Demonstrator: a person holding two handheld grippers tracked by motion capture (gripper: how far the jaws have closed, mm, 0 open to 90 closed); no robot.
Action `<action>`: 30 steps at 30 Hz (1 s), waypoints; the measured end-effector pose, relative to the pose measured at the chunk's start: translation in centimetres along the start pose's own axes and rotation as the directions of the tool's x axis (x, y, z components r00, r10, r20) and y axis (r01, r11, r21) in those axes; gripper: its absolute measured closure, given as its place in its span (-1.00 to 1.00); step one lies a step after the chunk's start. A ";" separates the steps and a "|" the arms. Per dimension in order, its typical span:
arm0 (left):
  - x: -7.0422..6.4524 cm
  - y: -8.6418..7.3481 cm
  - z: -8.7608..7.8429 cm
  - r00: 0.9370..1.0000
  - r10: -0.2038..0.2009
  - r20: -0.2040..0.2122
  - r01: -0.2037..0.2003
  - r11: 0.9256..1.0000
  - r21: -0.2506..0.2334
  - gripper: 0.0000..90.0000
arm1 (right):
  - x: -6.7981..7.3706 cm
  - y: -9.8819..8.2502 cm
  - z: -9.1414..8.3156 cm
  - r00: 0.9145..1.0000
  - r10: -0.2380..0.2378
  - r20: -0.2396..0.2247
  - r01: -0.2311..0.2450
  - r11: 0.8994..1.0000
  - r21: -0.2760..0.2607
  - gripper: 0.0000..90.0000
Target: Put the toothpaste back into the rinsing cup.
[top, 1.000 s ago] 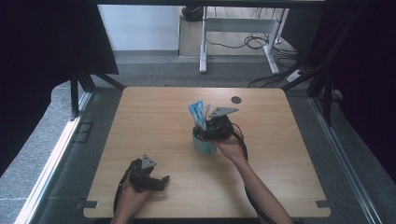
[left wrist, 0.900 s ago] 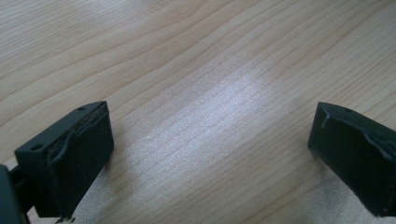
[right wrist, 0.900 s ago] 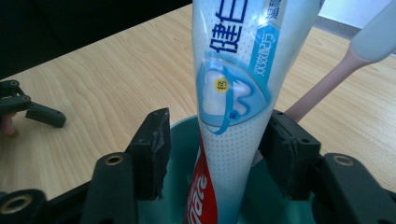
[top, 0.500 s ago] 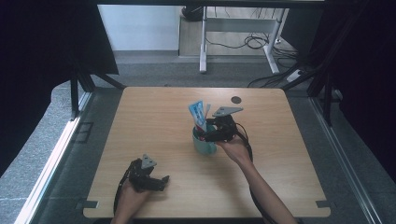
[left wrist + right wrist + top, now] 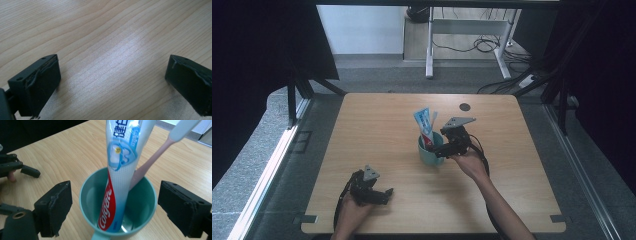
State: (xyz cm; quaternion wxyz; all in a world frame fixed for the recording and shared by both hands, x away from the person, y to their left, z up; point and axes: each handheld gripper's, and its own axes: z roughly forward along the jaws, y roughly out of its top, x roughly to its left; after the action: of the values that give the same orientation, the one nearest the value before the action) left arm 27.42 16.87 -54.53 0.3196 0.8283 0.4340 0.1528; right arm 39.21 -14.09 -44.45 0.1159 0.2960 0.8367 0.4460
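A teal cup point(image 5: 430, 150) stands at mid-table with a Colgate toothpaste tube point(image 5: 424, 122) and a pink toothbrush point(image 5: 433, 119) upright in it. My right gripper point(image 5: 443, 149) sits just right of the cup. In the right gripper view its jaws have just been opening, and the right gripper point(image 5: 116, 192) now stands open on either side of the cup point(image 5: 86, 195) without touching it. The tube point(image 5: 120, 165) and the brush point(image 5: 160, 147) lean in the cup. My left gripper point(image 5: 384, 192) rests near the front edge, and the left gripper point(image 5: 112, 67) is open over bare wood.
The wooden table point(image 5: 512, 190) has a small dark round disc point(image 5: 465, 106) near its back edge. The left hand's gripper point(image 5: 15, 167) lies far off in the right gripper view. Grey floor and desk legs lie beyond the table.
The right gripper has shifted slightly to the right beside the cup. The tube and brush stay in the cup. The left gripper has not moved.
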 end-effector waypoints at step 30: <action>0.0 0.0 0.0 1.000 0.003 0.000 -0.003 1.000 0.000 -1.00 | 0.2 -2.6 -4.0 0.999 -0.039 0.032 0.038 0.999 0.035 -0.99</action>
State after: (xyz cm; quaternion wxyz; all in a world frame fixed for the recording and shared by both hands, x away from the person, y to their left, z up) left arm 27.44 16.88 -54.53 0.3195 0.8289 0.4329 0.1532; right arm 36.20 -17.80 -44.23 0.1333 0.2890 0.8477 0.4244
